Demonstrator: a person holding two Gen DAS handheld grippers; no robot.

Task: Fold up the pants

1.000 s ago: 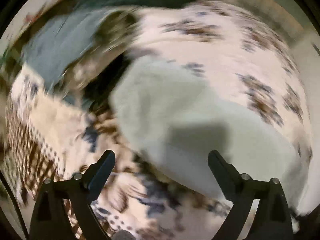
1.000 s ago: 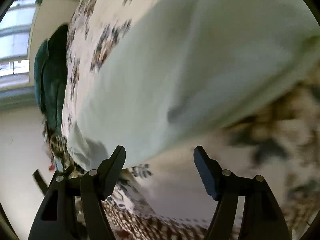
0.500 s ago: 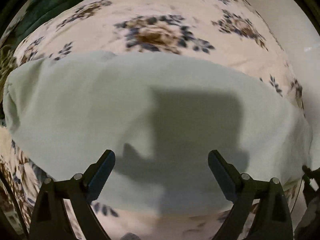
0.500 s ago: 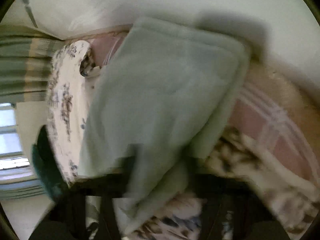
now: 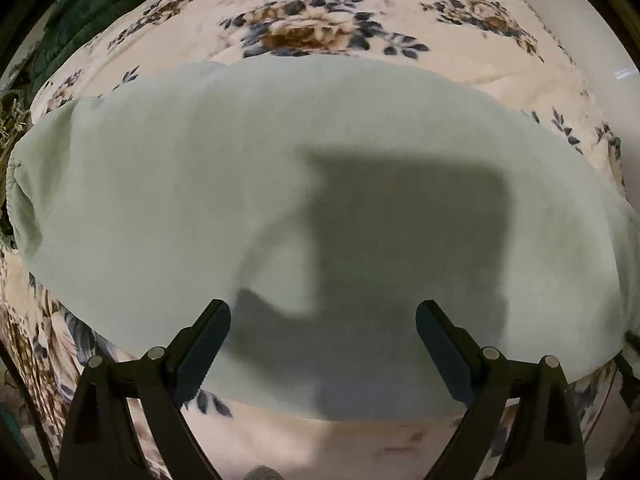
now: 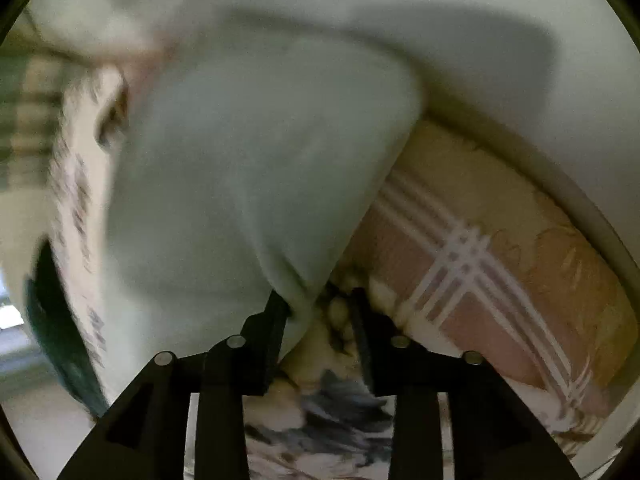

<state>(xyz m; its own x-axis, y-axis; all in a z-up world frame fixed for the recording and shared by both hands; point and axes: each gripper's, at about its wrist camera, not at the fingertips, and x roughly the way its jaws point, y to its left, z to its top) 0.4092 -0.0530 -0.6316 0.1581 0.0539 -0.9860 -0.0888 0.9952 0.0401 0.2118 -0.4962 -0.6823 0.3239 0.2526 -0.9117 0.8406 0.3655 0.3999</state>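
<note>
Pale mint pants [image 5: 224, 184], folded into a broad band.
Spread flat across a floral bedspread [image 5: 320, 16] in the left wrist view, smooth and soft, gathered end bunched at far left, a dark shadow over the middle. In the blurred right wrist view [image 6: 248, 168], one corner raised and tapering down to a point.

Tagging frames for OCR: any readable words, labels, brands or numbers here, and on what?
None readable in either view.
Pale green pants: plain, no tag or print showing.
Floral bedspread: pattern only.
Plaid pillow: stripes only.
Left tool, right tool: no markings visible.
</note>
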